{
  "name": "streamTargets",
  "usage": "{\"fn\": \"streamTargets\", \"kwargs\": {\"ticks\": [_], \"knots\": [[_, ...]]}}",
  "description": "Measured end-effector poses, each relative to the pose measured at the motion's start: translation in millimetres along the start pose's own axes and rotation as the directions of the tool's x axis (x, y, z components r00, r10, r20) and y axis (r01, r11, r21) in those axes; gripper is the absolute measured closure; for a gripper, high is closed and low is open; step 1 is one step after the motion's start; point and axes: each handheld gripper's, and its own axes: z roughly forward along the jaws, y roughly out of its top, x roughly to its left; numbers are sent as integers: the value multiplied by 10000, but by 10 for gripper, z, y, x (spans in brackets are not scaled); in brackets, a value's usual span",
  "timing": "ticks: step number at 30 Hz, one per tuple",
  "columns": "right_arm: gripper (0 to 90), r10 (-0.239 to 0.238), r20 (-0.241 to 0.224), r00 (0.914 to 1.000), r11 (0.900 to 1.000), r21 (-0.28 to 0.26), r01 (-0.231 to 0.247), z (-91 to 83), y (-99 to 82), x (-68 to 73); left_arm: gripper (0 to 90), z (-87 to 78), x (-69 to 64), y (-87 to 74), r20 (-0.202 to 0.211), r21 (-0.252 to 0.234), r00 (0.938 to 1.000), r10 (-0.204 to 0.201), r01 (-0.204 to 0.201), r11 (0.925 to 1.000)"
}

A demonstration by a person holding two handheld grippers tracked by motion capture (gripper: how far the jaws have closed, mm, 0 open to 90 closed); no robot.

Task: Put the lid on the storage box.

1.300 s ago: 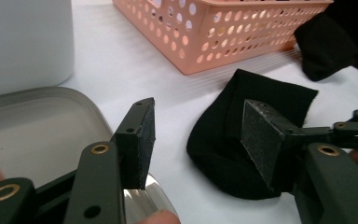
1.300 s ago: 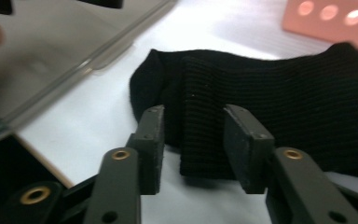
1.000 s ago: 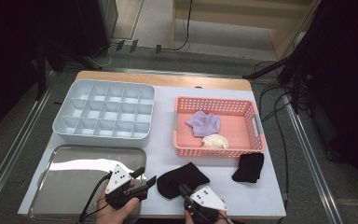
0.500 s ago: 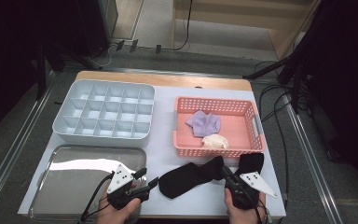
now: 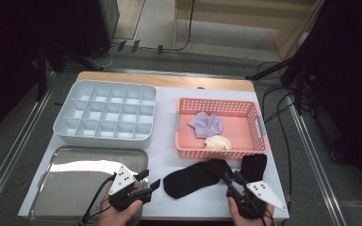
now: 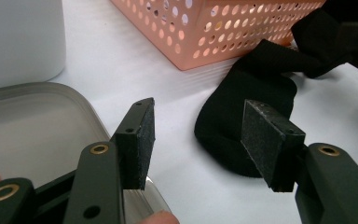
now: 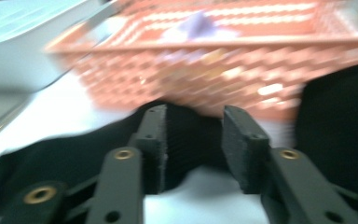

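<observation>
From the high view, a long black sock (image 5: 195, 176) lies flat near the front edge of the tabletop (image 5: 165, 106), just in front of the pink basket (image 5: 259, 127), with a second black sock (image 5: 253, 165) beside it toward the front right corner; the left hand-held gripper (image 5: 148, 181) sits at the front edge over the right rim of the steel tray (image 5: 56, 188), its jaws partly apart with nothing between them, and bare white tabletop separates it from the long sock; the right hand-held gripper (image 5: 231, 178) stands at the sock's right end, between the two socks; the grey divided tray (image 5: 106, 117) fills the back left, and a free strip runs between it and the basket.

In the left gripper view, the jaws stand moderately wide and empty above the curved corner of the steel tray (image 6: 37, 121); the long sock (image 6: 247, 121) lies beyond the right pad, and open tabletop reaches up to the basket (image 6: 214, 28) corner.

In the right gripper view, blurred, the jaws have just been opening and now stand narrowly apart; the long sock (image 7: 74, 154) lies under and behind them, though whether the pads touch it I cannot tell; the basket (image 7: 205, 60) wall is close ahead and the second sock (image 7: 340, 126) lies at the right.
</observation>
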Motion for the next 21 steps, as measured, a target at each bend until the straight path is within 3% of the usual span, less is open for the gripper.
{"fn": "streamTargets", "kwargs": {"ticks": [3, 6, 9, 13, 21], "knots": [[701, -585, -1147, 9917, 9944, 811, 681, 99, -128, 257, 463, 5, -6, -4, 12, 38, 10000, 68, -68, 10000], [639, -902, -1596, 9831, 9843, 1362, 1125, 235, -240, 480, 473, -5, -5, 1, 80, 7, 9999, 105, -106, 9999], [538, -1083, -1180, 9871, 9782, 1644, 1269, 330, -306, 596, 474, -26, 9, 9, 76, -81, 9999, 75, -75, 9999], [553, -1385, -517, 9890, 9726, 1813, 1457, 407, -306, 590, 473, -42, 37, 12, -25, -131, 10000, 31, -31, 9999], [883, -1589, -304, 9868, 9696, 1837, 1617, 406, -300, 529, 466, -18, -1, -1, 81, -77, 9999, 126, -125, 9999]]}}
